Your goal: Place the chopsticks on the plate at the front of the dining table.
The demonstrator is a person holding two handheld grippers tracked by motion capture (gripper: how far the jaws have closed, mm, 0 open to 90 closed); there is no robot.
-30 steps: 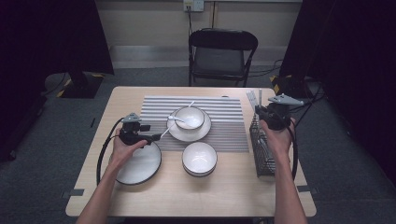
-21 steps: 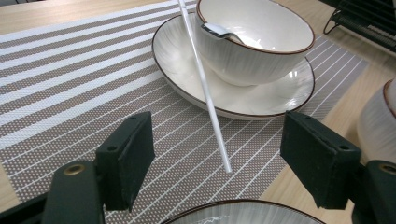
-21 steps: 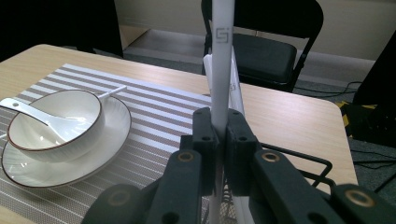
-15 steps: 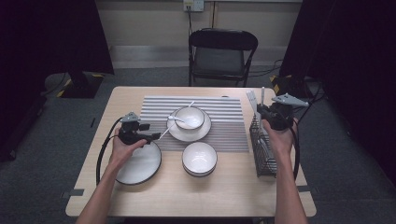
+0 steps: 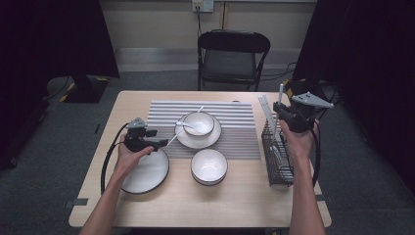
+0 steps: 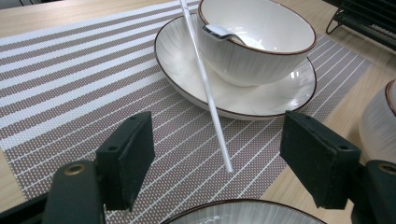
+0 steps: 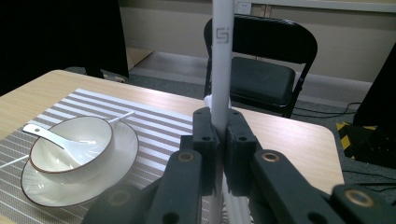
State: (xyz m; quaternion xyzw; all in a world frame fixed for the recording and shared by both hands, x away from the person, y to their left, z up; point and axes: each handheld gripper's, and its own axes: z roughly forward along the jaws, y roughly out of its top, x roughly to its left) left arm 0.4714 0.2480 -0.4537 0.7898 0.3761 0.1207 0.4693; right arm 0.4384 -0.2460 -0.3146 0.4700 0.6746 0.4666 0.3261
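Observation:
My right gripper (image 5: 284,111) is shut on a white chopstick (image 5: 280,94) and holds it upright above the black wire rack (image 5: 277,155); in the right gripper view the chopstick (image 7: 221,56) rises from between the closed jaws of this gripper (image 7: 219,140). My left gripper (image 5: 163,143) rests open at the striped placemat's (image 5: 235,139) left edge. In the left gripper view a second white chopstick (image 6: 205,93) leans from the plate (image 6: 187,60) down onto the mat, its end lying between the open jaws untouched. The plate carries a bowl (image 6: 261,42) holding a spoon (image 6: 219,31).
An empty bowl (image 5: 209,166) sits in front of the plate-and-bowl set (image 5: 198,126). A flat plate (image 5: 147,172) lies under my left hand. More white sticks stand in the rack. A black folding chair (image 5: 233,58) stands beyond the table's far edge.
The right gripper has risen a little with the chopstick, drawing it higher out of the rack. The left gripper has stayed put.

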